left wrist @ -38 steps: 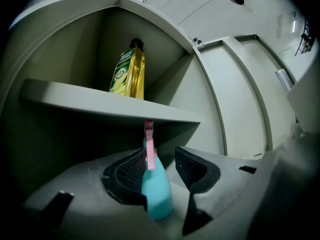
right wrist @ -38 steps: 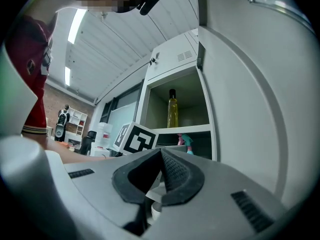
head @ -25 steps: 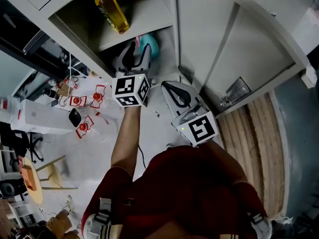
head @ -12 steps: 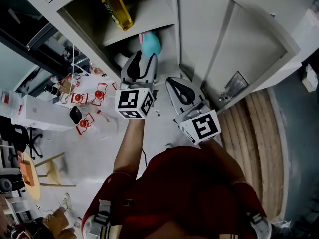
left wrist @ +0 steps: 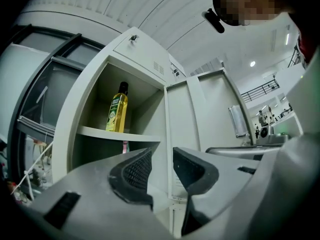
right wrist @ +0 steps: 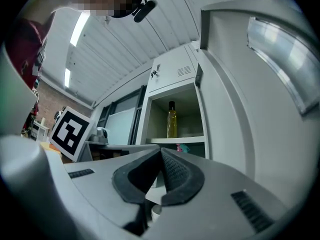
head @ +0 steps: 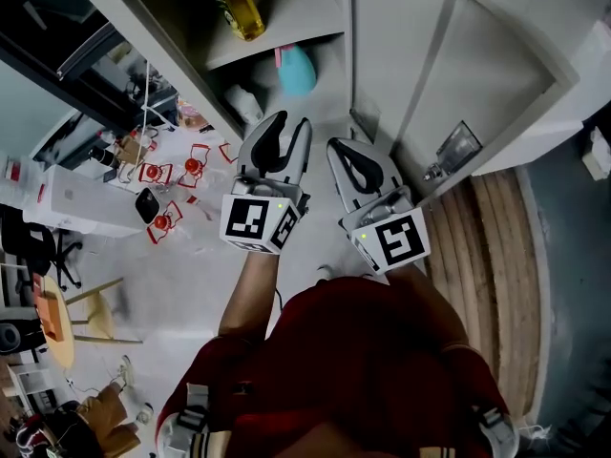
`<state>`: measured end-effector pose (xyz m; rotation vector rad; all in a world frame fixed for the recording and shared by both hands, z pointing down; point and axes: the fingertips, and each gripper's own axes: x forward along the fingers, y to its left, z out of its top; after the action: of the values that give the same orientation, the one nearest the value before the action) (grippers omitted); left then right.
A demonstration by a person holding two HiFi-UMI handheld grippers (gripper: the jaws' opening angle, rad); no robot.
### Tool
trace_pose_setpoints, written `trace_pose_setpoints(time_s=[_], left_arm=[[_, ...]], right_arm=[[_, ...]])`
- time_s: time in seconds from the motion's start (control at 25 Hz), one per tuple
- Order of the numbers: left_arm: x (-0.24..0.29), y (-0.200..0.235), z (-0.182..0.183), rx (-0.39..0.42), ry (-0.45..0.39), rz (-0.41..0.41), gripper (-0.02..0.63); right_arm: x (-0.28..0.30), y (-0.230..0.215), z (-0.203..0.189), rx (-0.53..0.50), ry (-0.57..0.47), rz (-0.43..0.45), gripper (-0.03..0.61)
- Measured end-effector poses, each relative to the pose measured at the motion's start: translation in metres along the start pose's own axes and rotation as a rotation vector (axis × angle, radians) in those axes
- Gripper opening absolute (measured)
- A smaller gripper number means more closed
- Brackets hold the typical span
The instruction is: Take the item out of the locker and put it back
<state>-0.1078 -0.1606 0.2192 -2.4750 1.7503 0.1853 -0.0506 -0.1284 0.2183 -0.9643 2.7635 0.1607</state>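
On the upper locker shelf (head: 291,19) stands the bottle (head: 236,3), upright, yellow, dark-capped, with a green label. Your left gripper (head: 288,127) is empty, its jaws apart and just closing. Your right gripper (head: 341,148) is closed on nothing.

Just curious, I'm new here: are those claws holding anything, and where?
Nothing. The left claw has just been closing, with nothing between its jaws; the right claw is shut empty. The bottle stands on the shelf.

so the bottle (head: 237,3) sits on the upper shelf (head: 286,29), smaller item (head: 296,70) below it, locker door (head: 496,74) to the right, left tongs (head: 289,124) beside right tongs (head: 337,146) out front
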Motion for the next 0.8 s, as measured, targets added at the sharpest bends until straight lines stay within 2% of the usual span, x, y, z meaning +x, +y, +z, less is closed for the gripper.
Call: trace_pose_setpoints(time_s=[0.48,0.8], left_arm=[[-0.041,-0.026,0.004,-0.014,-0.011,-0.025,0.032],[-0.064,-0.032,-0.011,0.008,0.016,-0.012,0.006]], right_arm=[[-0.019,0.007,-0.005,-0.015,0.016,0.004,-0.003],[-0.035,0.01,-0.015,-0.013,0.029,-0.002,-0.003]])
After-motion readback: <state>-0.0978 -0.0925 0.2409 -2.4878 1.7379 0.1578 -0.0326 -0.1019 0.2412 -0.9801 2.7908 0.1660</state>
